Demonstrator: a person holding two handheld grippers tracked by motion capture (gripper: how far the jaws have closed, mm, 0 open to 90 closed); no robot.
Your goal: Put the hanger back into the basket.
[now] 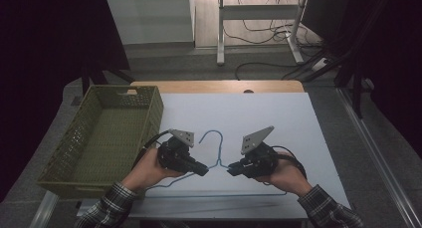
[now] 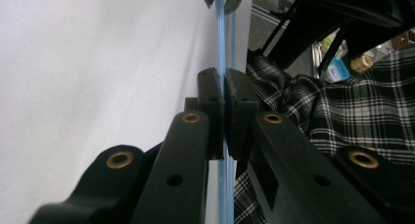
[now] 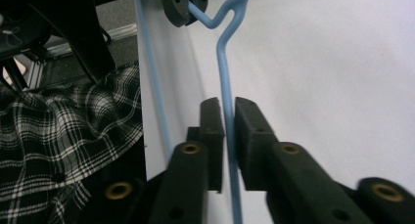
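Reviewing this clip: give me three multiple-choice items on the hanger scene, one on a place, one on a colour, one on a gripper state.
1. Where does the basket stand?
A. at the table's left edge
B. at its right edge
C. on the floor

2. What colour is the wire hanger?
A. red
B. light blue
C. black

3. How does the left gripper stand?
A. wide open above the table
B. shut on nothing
C. shut on the hanger's wire

Answers: 1 A, the high view shows it left of the white sheet. 2 B, the wire is light blue. 3 C, the left gripper view shows both pads pressed on the wire.
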